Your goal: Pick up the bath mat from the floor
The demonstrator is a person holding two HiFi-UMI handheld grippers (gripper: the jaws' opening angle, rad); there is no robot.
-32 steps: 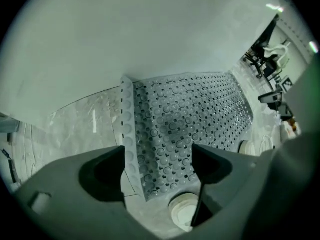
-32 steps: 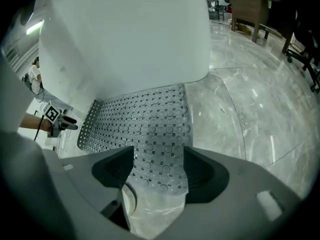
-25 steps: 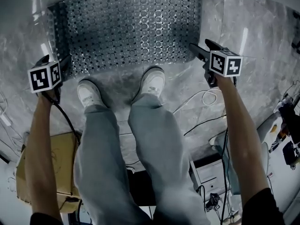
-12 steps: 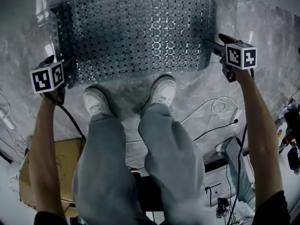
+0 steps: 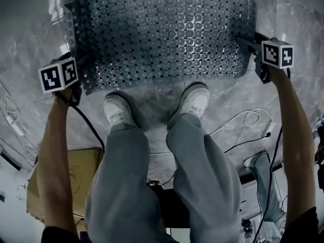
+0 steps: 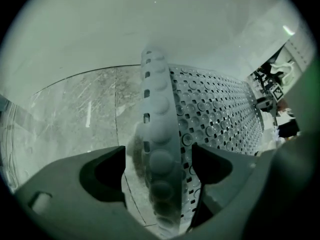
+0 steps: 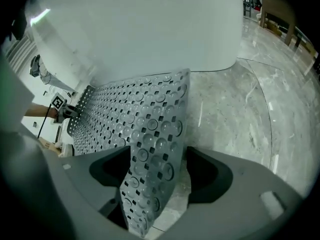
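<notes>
Grey veined marble floor (image 5: 25, 44) — glossy; cardboard box (image 5: 76, 172).

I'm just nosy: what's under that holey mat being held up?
Grey marble floor, seen beside the bath mat that the left claw and right claw grip. The patch directly beneath is covered.

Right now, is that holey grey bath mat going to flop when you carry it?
Probably floppy: the grey perforated rubber bath mat curls where the left gripper pinches its edge. Likely light, being thin and full of holes.

grey bath mat (image 5: 162, 34) dotted with round cups; grey-veined marble floor (image 5: 30, 100); white shoes (image 5: 117, 109)
</notes>
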